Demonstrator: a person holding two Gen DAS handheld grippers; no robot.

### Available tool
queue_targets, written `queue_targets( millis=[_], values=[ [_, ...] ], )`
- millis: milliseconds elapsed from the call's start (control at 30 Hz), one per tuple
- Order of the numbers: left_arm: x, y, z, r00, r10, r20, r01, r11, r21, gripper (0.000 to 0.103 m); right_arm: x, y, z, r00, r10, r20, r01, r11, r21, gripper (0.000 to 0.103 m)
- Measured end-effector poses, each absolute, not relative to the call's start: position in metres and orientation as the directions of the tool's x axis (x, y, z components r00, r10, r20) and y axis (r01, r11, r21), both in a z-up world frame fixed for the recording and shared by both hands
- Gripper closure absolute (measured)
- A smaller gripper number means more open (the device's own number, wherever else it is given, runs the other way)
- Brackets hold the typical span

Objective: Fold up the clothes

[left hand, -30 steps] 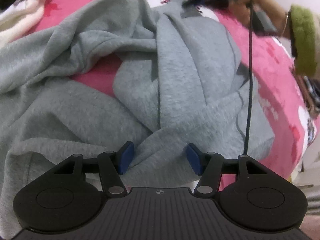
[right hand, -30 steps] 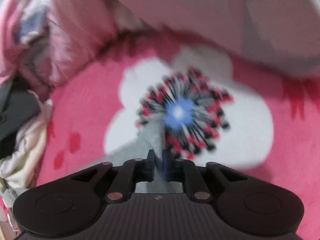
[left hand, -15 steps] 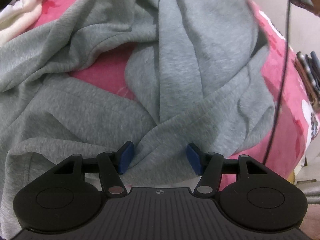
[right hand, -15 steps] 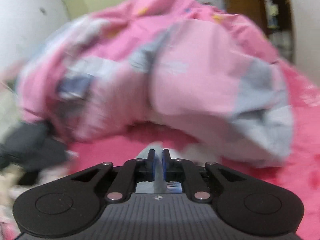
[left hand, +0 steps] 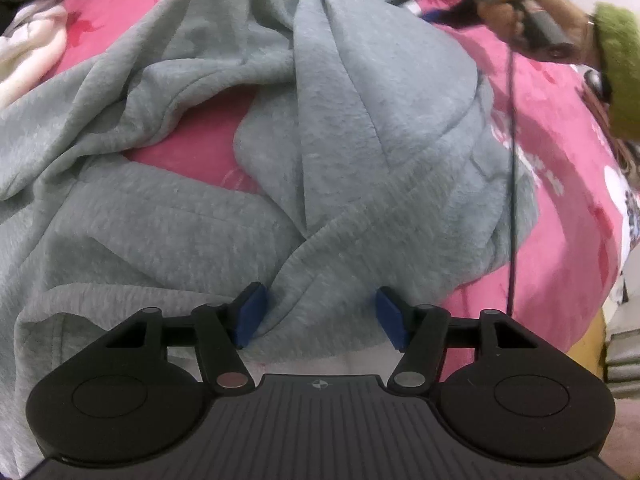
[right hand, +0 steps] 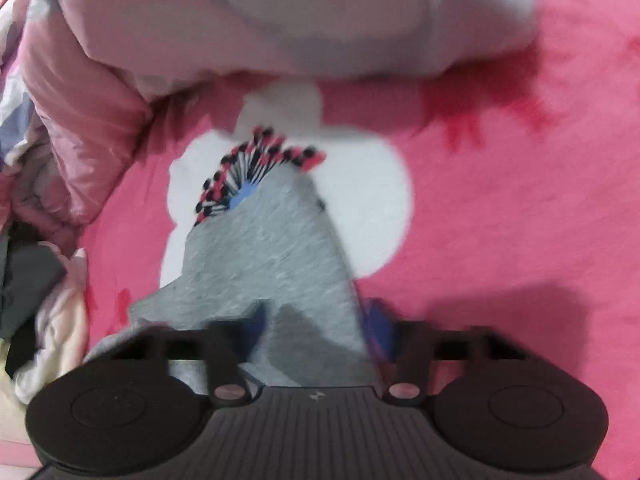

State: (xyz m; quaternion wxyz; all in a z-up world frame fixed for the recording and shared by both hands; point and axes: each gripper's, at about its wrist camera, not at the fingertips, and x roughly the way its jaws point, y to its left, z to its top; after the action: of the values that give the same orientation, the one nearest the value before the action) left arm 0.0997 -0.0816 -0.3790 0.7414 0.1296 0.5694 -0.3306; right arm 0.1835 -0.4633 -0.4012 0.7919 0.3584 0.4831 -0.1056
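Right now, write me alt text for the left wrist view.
A crumpled grey garment sprawls over a pink flowered blanket, and the left gripper hangs open over its near fold. At top right, a hand with a green cuff is by the garment's far edge.

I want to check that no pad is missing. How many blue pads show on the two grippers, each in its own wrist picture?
4. Two on the left gripper: one pad against the gray sweatshirt, one opposite. Two blurred ones on the right gripper, sweatshirt between them.
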Motion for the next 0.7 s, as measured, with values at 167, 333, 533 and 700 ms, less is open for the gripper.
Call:
queue_targets(
  millis=[167, 333, 533, 700],
  values=[
    [0.103, -0.076, -0.374, 0.111, -0.381, -0.918, 0.597, 0.764, -0.245, 0.042, 0.131, -0.461, -0.337, 0.615, 0.037, -0.788, 0.552, 0.694, 0.463, 0.099],
    [0.112, -0.062, -0.367, 0.080, -0.444, -0.893, 0.555, 0.764, -0.330, 0.042, 0.007, -0.465, -0.260, 0.558, -0.245, -0.793, 0.729, 0.601, 0.328, 0.098],
    [0.112, -0.053, -0.365, 0.028, -0.503, -0.864, 0.562, 0.722, -0.402, 0.042, -0.127, -0.480, -0.259, 0.251, -0.388, -0.887, 0.921, 0.379, 0.095, 0.098],
    [0.105, -0.053, -0.353, -0.048, -0.534, -0.844, 0.533, 0.701, -0.474, 0.042, -0.148, -0.483, -0.237, 0.258, -0.397, -0.881, 0.928, 0.355, 0.111, 0.098]
  ],
)
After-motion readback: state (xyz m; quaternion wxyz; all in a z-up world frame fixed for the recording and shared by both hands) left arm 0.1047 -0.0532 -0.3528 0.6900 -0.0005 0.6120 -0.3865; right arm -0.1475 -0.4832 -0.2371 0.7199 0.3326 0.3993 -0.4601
